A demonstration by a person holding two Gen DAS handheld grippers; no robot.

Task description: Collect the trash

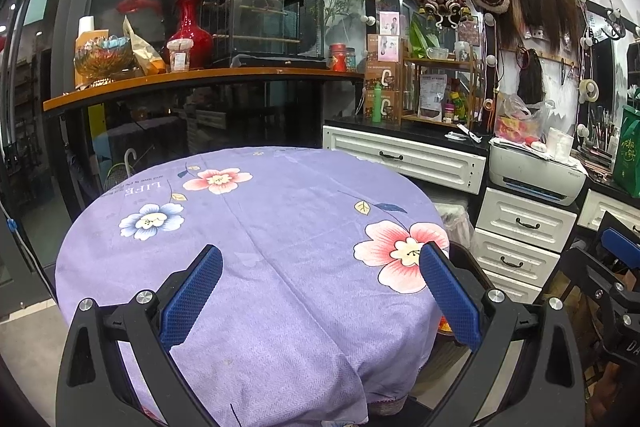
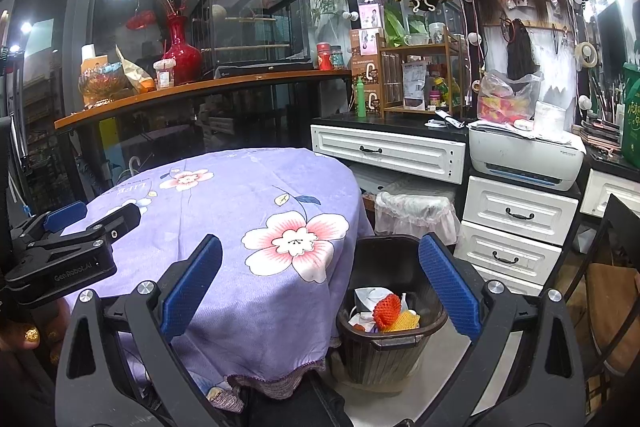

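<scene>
A dark bin (image 2: 390,347) stands on the floor at the right of the round table (image 2: 224,227), which wears a purple flowered cloth. Inside the bin lie an orange net (image 2: 387,309), a yellow piece (image 2: 404,323) and white scraps (image 2: 372,295). My right gripper (image 2: 320,287) hangs open above the table edge and the bin, nothing between its blue pads. My left gripper (image 1: 320,291) is open over the cloth (image 1: 260,227), empty too; in the right wrist view it shows at the left (image 2: 68,239). A sliver of the bin (image 1: 448,331) peeks past the table.
White drawers (image 2: 516,223) and a printer (image 2: 524,155) stand at the right. A bag-lined bin (image 2: 414,213) sits behind the dark one. A dark chair (image 2: 612,279) is at the far right. An orange shelf (image 1: 192,83) with a red vase (image 1: 188,35) runs behind the table.
</scene>
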